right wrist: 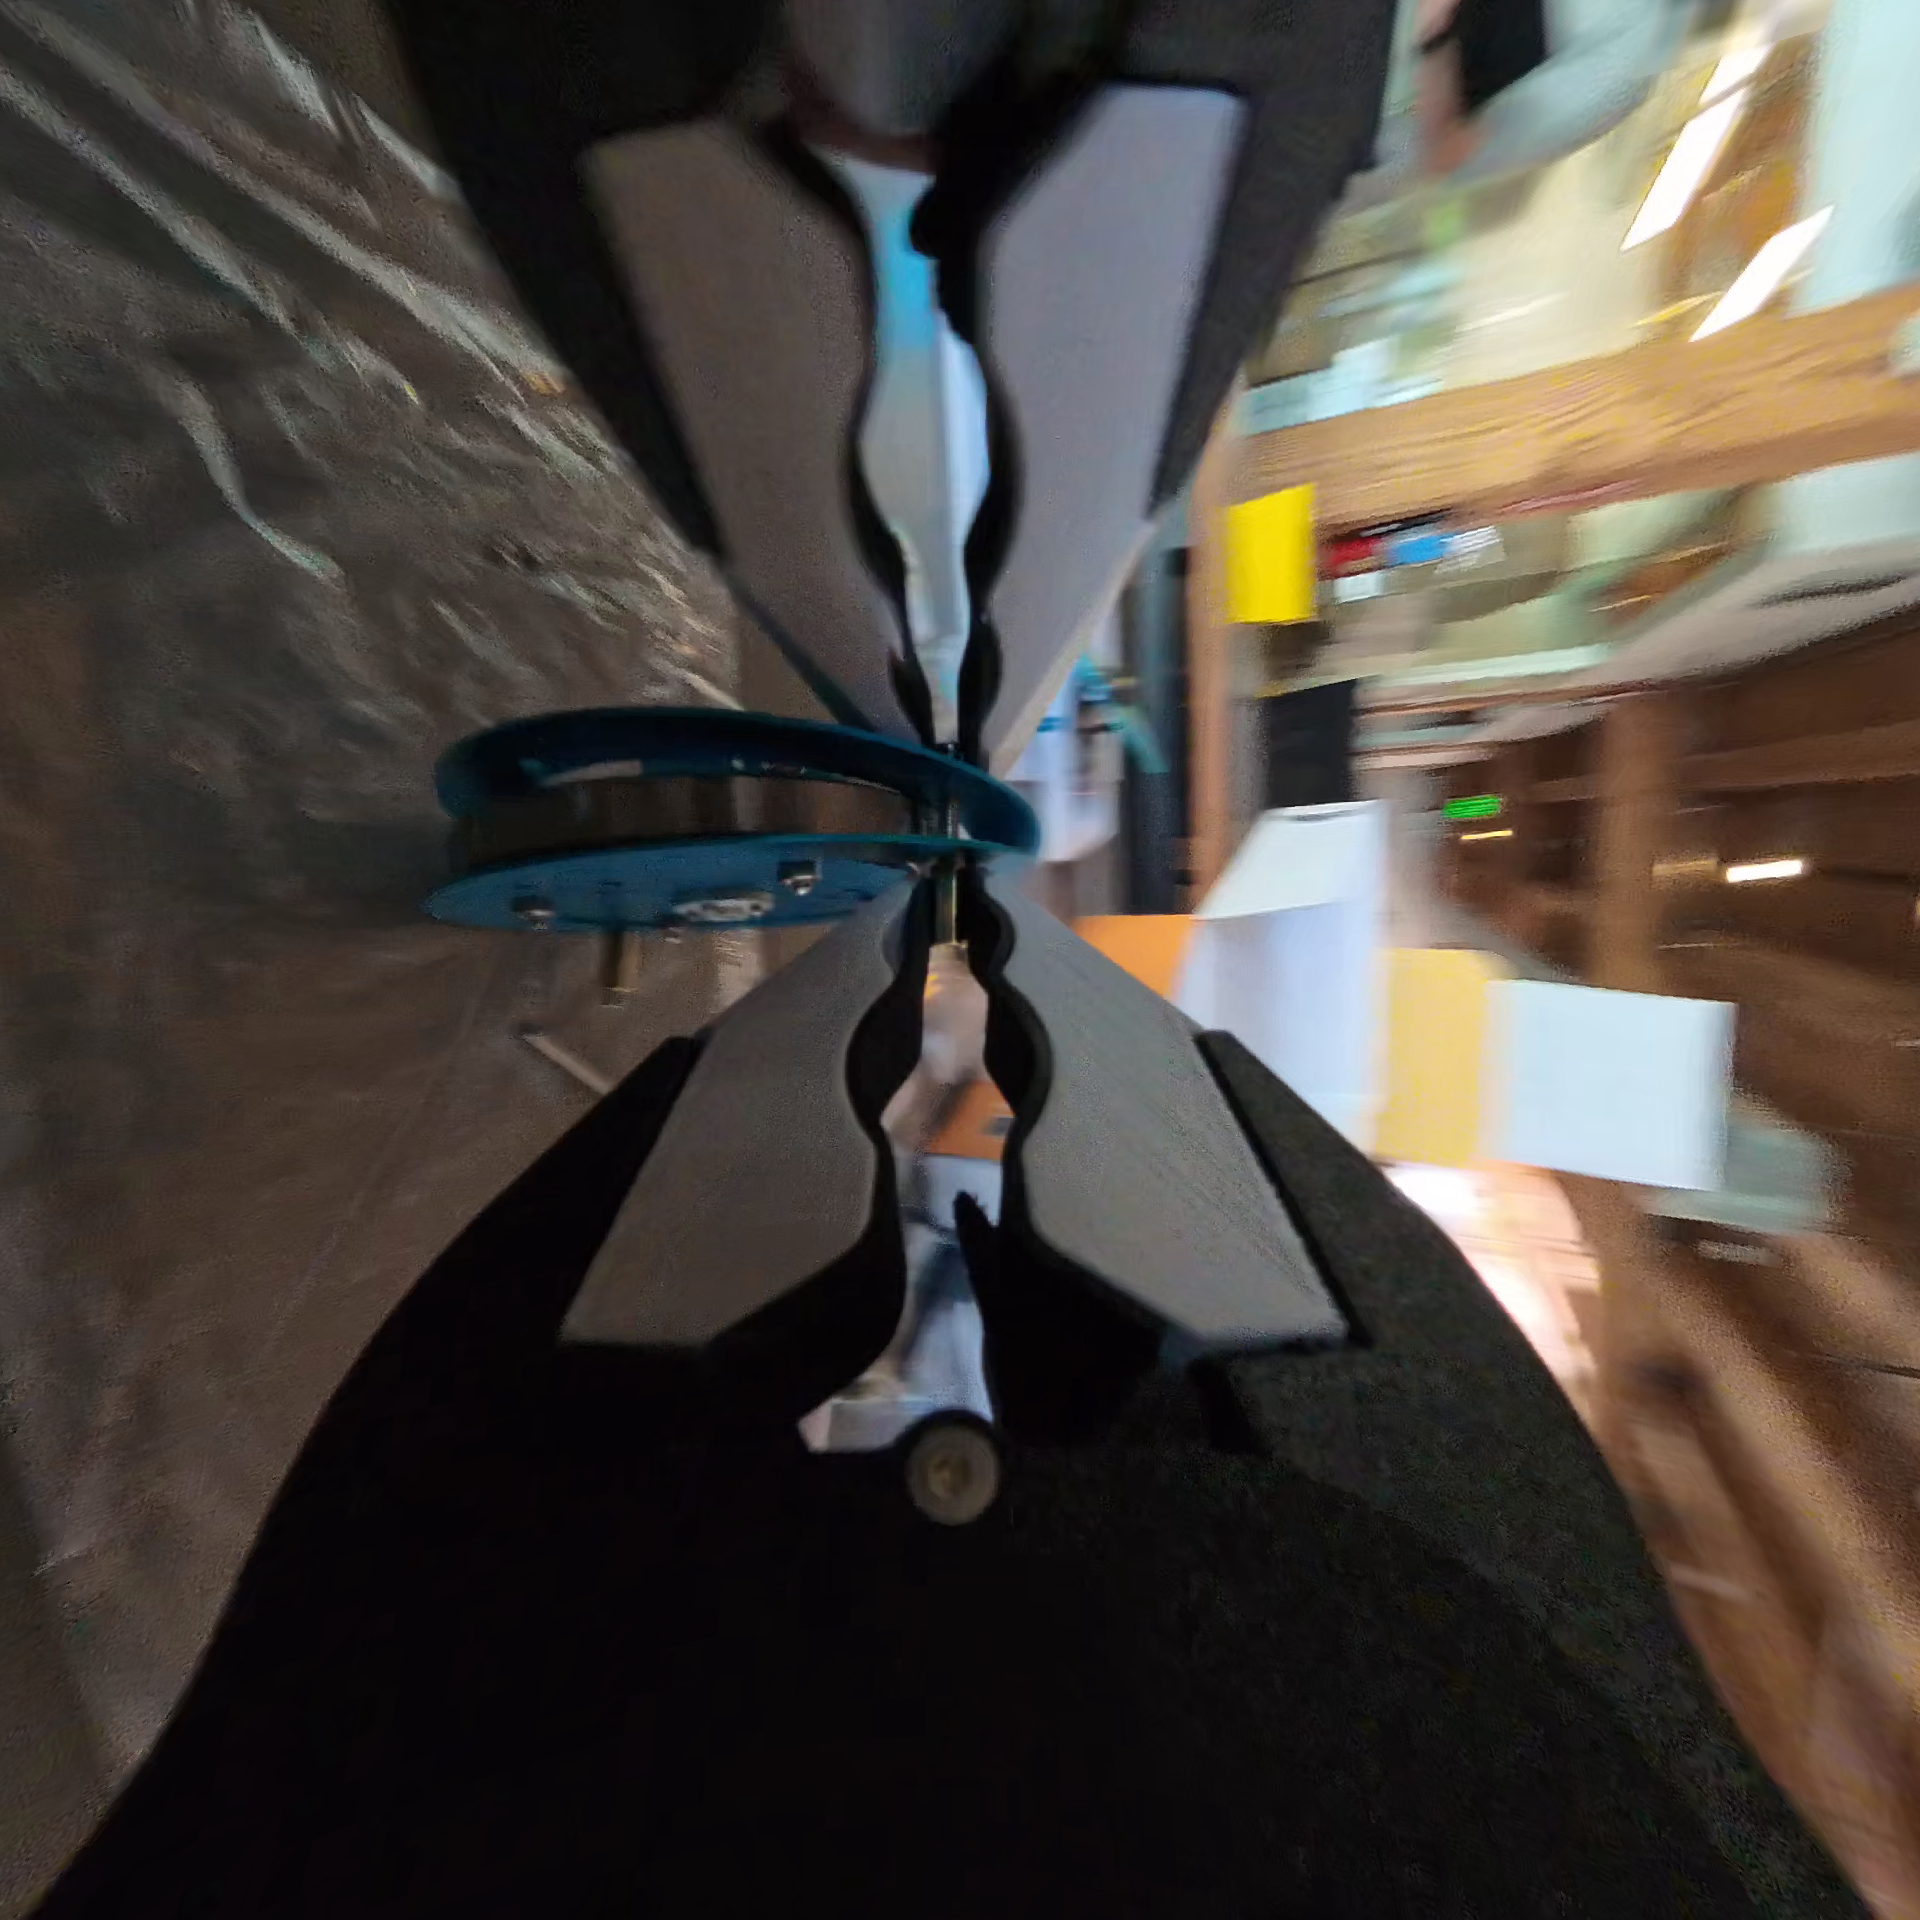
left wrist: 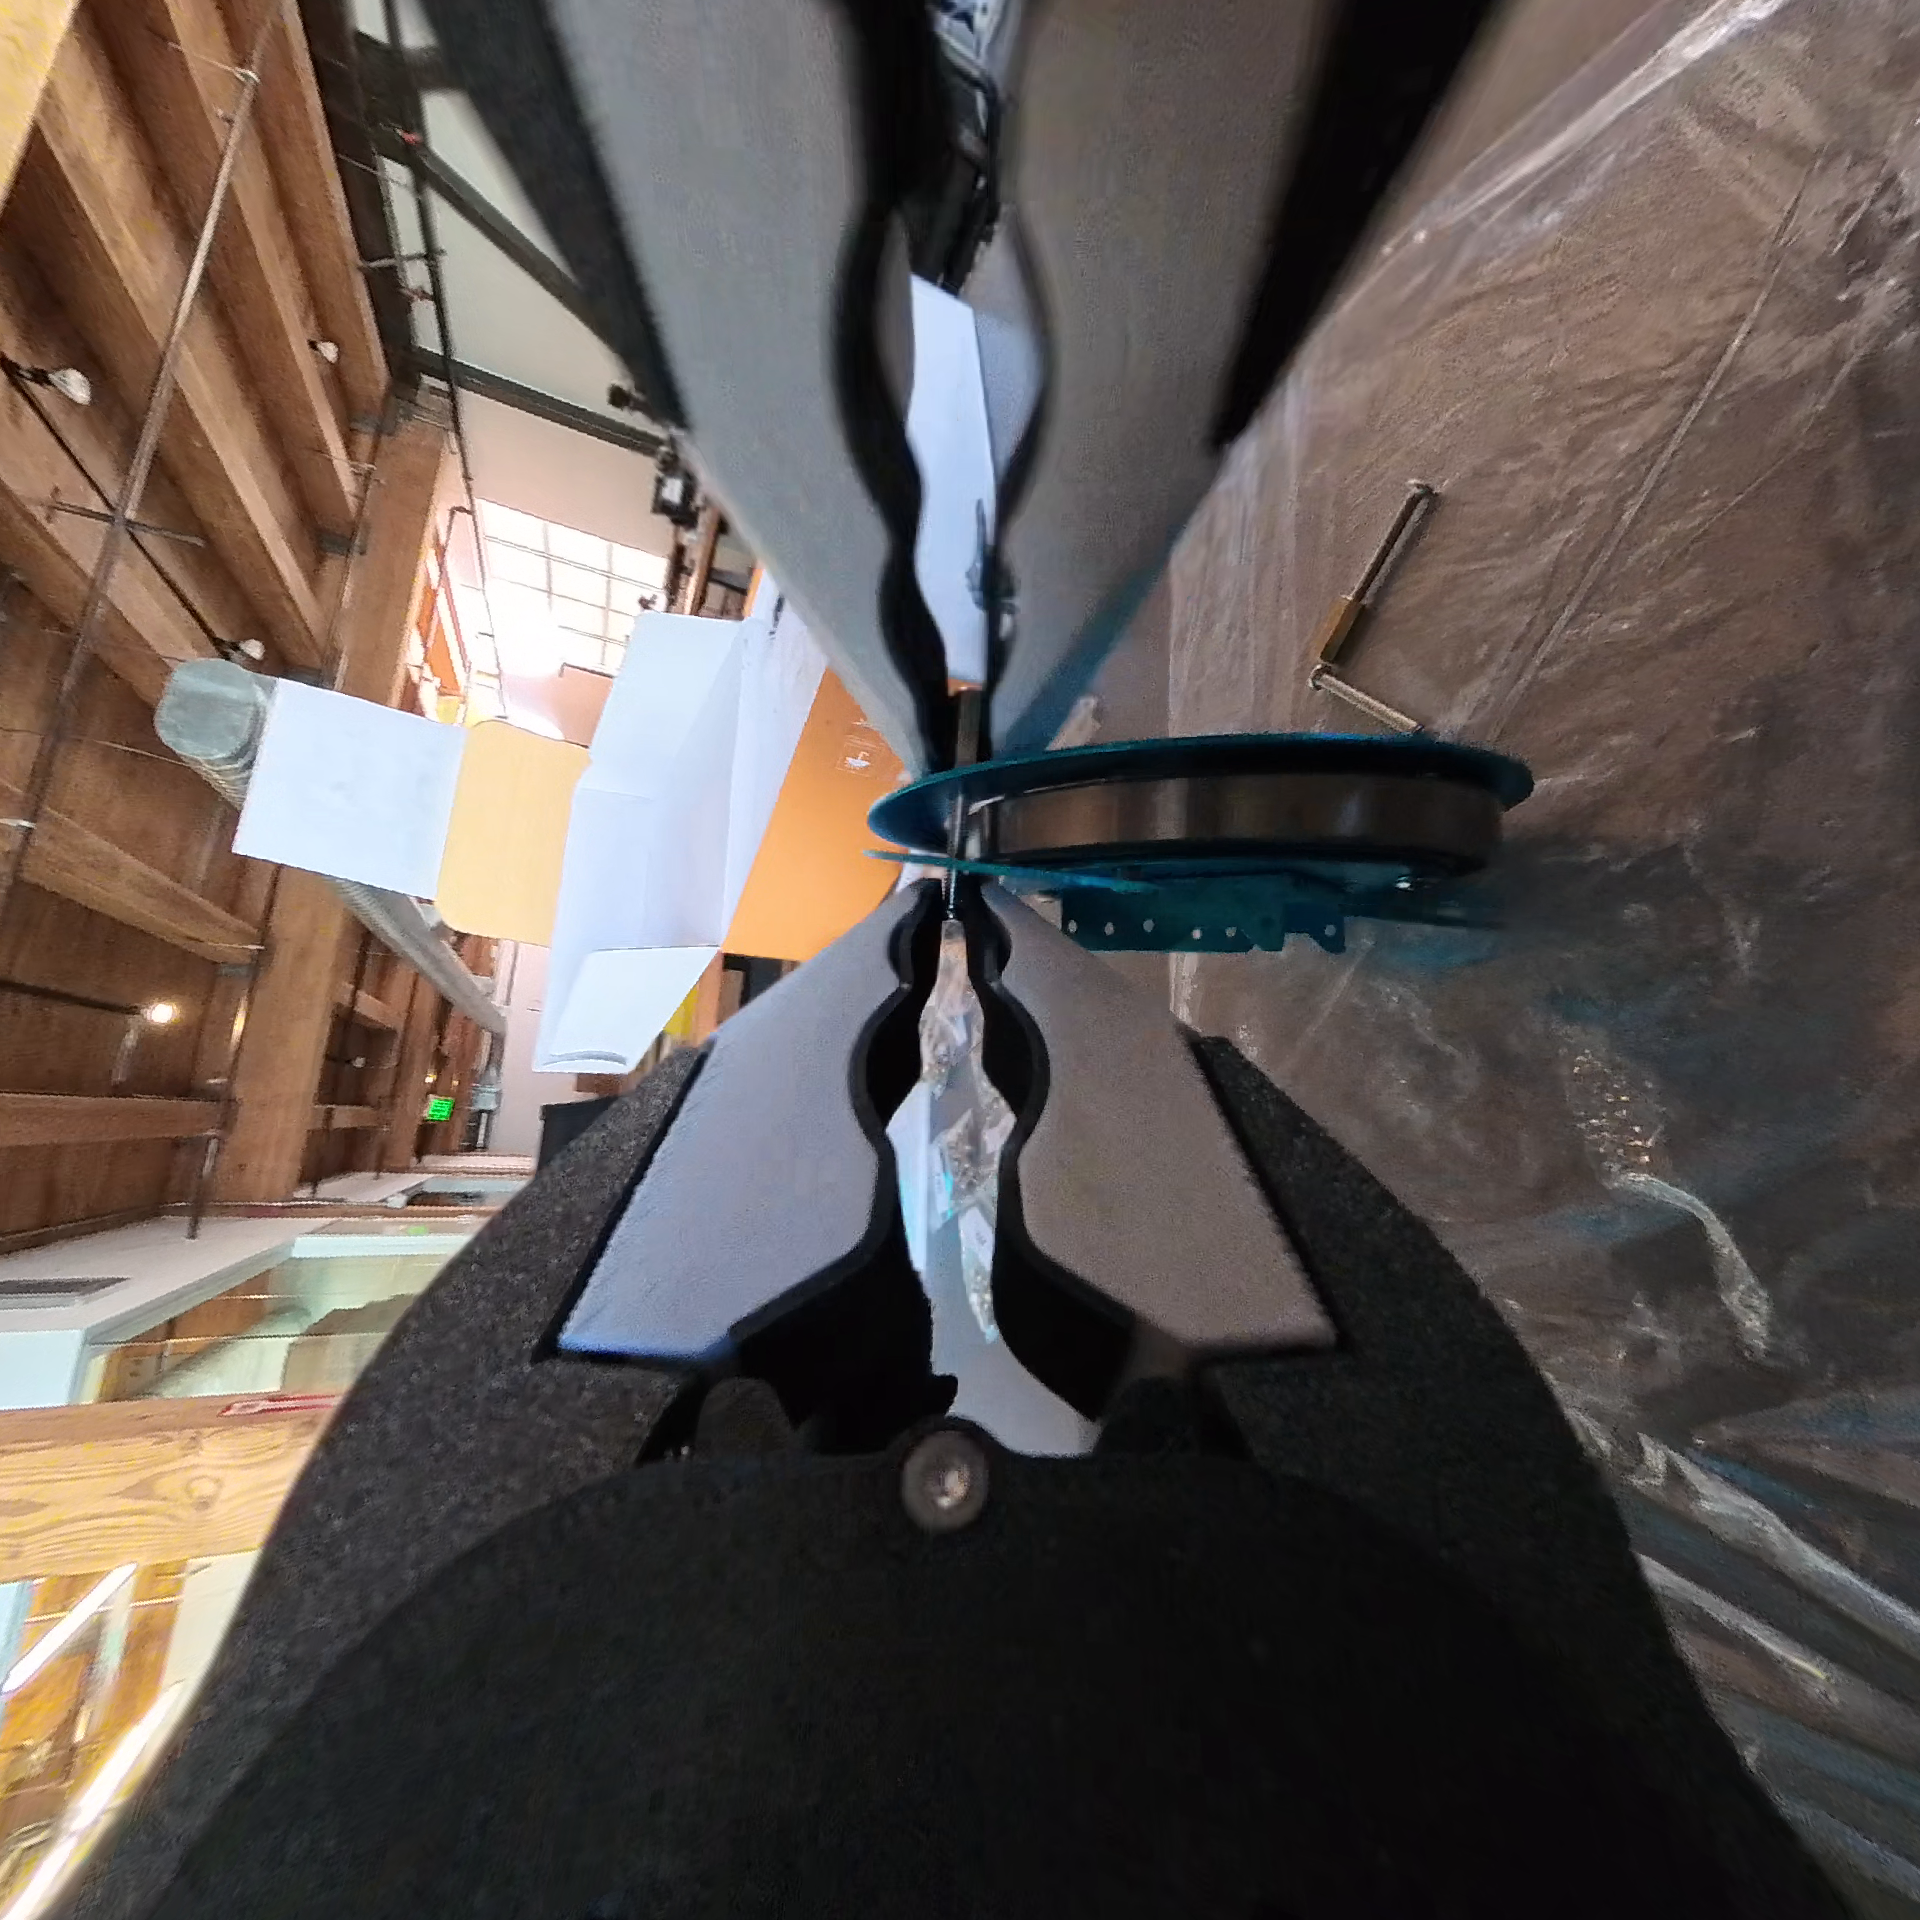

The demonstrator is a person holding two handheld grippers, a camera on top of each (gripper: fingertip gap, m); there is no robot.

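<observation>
Two grippers, one assembly. Left gripper (left wrist: 954, 914): jaws closed on a thin screw at the rim of the blue disc assembly (left wrist: 1195, 810). Right gripper (right wrist: 948, 914): jaws closed on a brass standoff at the opposite end of the same screw. Assembly stands on edge against the plastic-covered table (left wrist: 1610, 468), two thin blue plates sandwiching a dark metal ring (left wrist: 1247, 808); likely stiff, moderately heavy, plates sharp-edged, best held by posts or rim. Loose brass standoffs (left wrist: 1371, 592) lie nearby. Right view is motion-blurred; contact points are largely masked by the fingers.
</observation>
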